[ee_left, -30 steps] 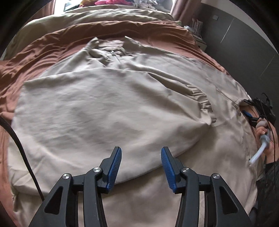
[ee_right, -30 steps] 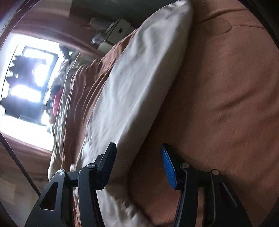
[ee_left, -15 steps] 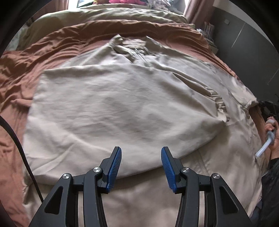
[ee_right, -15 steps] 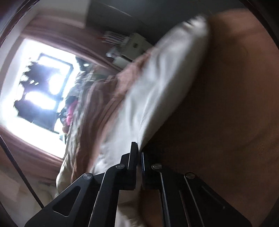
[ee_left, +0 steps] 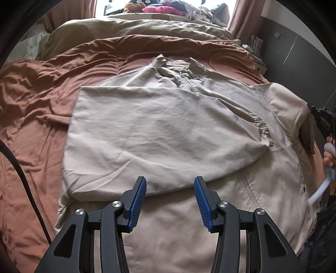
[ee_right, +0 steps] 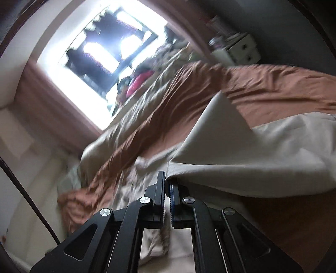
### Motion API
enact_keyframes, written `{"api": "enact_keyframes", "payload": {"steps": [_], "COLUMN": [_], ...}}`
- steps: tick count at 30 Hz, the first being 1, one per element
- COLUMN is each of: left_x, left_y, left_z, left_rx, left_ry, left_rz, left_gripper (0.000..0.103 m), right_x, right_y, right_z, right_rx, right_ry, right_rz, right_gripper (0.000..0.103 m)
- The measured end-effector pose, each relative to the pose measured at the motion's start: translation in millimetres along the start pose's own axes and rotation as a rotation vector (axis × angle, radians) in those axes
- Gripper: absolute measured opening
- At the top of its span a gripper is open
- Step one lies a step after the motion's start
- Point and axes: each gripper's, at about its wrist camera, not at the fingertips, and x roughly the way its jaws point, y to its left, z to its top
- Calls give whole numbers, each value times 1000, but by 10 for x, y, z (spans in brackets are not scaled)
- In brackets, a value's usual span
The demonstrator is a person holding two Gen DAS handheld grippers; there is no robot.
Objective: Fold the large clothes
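A large beige jacket [ee_left: 168, 130] lies spread on a bed, collar and zip at the far end, its left side folded over the middle. My left gripper [ee_left: 169, 189] is open and empty, hovering above the jacket's near part. My right gripper [ee_right: 167, 184] is shut on the jacket's right edge [ee_right: 241, 166] and lifts it off the bed. It shows at the far right of the left wrist view [ee_left: 321, 119], where the raised flap [ee_left: 287, 107] stands up.
A rust-brown sheet [ee_left: 42, 100] covers the bed, with an olive duvet [ee_left: 136, 29] beyond it. A window [ee_right: 100, 50] with piled clothes [ee_left: 166, 8] is at the head end. A white cabinet [ee_right: 241, 48] and dark wall stand on the right.
My right gripper closed on the jacket's right edge and lifted it, swinging its view up toward the window. My left gripper rose and drew back, staying open.
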Motion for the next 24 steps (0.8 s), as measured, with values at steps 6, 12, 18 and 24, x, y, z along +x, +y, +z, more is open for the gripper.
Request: {"api": "enact_keyframes", "payload": {"steps": [6, 12, 18, 24], "left_x": [-153, -277, -337, -211], "left_y": [74, 77, 71, 217], "left_z": [19, 16, 4, -21], "left_rx": [-12, -20, -16, -26], "left_ry": [-17, -36, -46, -25], "left_rz": [5, -4, -3, 41], "left_gripper": [49, 50, 50, 50], "right_x": [495, 814, 355, -206], "right_y": [286, 183, -236, -906], "right_z": [-353, -510, -377, -302], "right_rx": [-107, -62, 109, 299], "right_ry": [221, 390, 292, 125], "right_rz": [-64, -160, -86, -233], "right_gripper": [1, 2, 61, 68]}}
